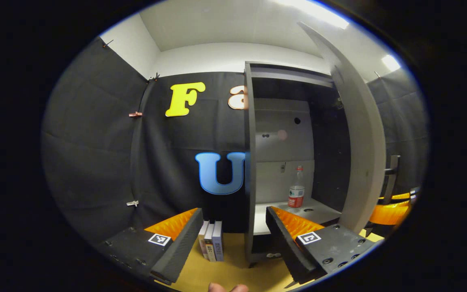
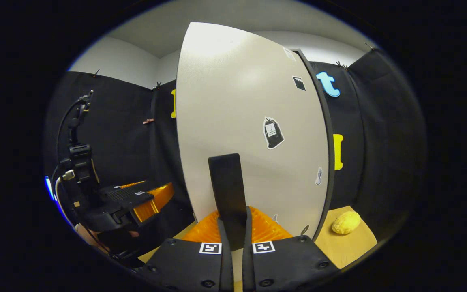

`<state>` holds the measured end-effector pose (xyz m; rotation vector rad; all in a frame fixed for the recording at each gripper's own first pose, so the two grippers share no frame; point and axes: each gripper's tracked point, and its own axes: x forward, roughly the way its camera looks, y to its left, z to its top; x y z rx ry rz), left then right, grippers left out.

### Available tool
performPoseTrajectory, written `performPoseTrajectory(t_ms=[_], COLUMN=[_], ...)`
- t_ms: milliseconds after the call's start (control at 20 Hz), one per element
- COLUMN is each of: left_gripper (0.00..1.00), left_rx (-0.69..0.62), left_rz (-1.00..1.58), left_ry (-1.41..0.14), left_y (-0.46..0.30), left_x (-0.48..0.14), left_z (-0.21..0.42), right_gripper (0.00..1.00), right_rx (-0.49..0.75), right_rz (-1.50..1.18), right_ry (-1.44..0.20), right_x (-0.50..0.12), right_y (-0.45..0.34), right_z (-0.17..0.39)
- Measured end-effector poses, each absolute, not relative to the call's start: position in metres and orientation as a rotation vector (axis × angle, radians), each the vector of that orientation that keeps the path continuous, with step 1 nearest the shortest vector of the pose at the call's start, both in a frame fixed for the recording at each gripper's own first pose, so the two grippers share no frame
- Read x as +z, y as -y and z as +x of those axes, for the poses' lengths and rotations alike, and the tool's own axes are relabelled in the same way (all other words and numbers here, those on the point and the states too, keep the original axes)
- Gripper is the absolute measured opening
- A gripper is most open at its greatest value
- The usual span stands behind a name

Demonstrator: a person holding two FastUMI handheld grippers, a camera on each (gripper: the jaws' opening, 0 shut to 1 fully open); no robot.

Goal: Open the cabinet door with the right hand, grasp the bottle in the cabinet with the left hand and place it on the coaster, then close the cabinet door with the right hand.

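In the left gripper view the grey cabinet [image 1: 251,162] stands open. A small clear bottle [image 1: 296,191] with a red-and-white label stands upright on its lower shelf [image 1: 318,211]. My left gripper [image 1: 233,211] is open, in front of the cabinet and short of the bottle, with nothing between its fingers. The white cabinet door [image 2: 249,121] is swung out. My right gripper [image 2: 233,221] is shut on the door's black vertical handle [image 2: 226,186]. The door [image 1: 363,162] also shows edge-on at the right in the left gripper view, with the right gripper [image 1: 391,211] behind it.
A few books [image 1: 211,243] stand on the wooden table [image 1: 225,271] left of the cabinet. A yellow lumpy object [image 2: 346,222] lies on the table right of the door. The left gripper [image 2: 152,200] and a hand holding it show at the left of the right gripper view.
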<state>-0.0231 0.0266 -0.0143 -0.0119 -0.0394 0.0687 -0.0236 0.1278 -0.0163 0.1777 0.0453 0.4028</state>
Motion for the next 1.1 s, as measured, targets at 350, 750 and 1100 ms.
performPoseTrajectory(t_ms=[350,750,1100], left_gripper=[0.97,0.98,0.98], left_rx=[0.031,-0.001,-0.004], left_rz=[-0.014,-0.023,-0.009], left_ry=[0.031,0.053,0.060], left_y=[0.027,0.088,0.119], left_x=[-0.014,-0.003,0.005], left_z=[-0.013,-0.003,0.012], right_gripper=[0.12,0.11,0.06], right_rx=[0.316,0.165,0.054], right_rz=[0.152,0.098,0.131], right_ry=[-0.055,-0.073,-0.072], right_x=[-0.019,-0.022,-0.022], right_y=[-0.062,0.021,0.083], right_z=[-0.048,-0.053,-0.059])
